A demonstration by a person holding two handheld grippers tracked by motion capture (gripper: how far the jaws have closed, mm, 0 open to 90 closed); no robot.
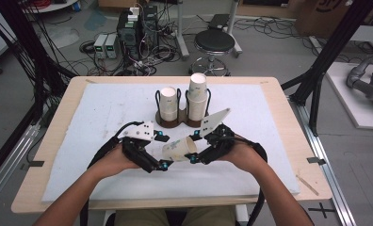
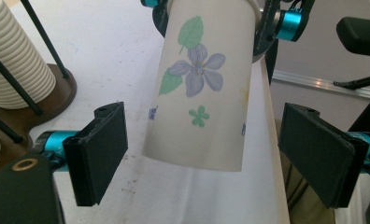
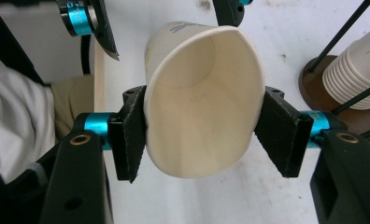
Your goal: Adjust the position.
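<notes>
A paper cup (image 1: 177, 149) with a purple flower print (image 2: 199, 84) lies on its side in the air between my two grippers, above the white mat (image 1: 100, 117). My right gripper (image 1: 194, 146) is shut on its rim, and in the right gripper view (image 3: 204, 135) the pads squeeze the cup's mouth (image 3: 202, 107) into an oval. My left gripper (image 1: 165, 151) stands open around the cup's base end. In the left gripper view (image 2: 204, 158) both pads are apart from the cup wall.
Behind the grippers, a dark wooden stand (image 1: 175, 123) with black wire rods holds two stacks of paper cups (image 1: 168, 103) (image 1: 198, 96), seen also as ribbed stacks (image 2: 15, 60) (image 3: 360, 65). The mat covers a wooden table (image 1: 57, 127). A stool (image 1: 214, 42) stands beyond.
</notes>
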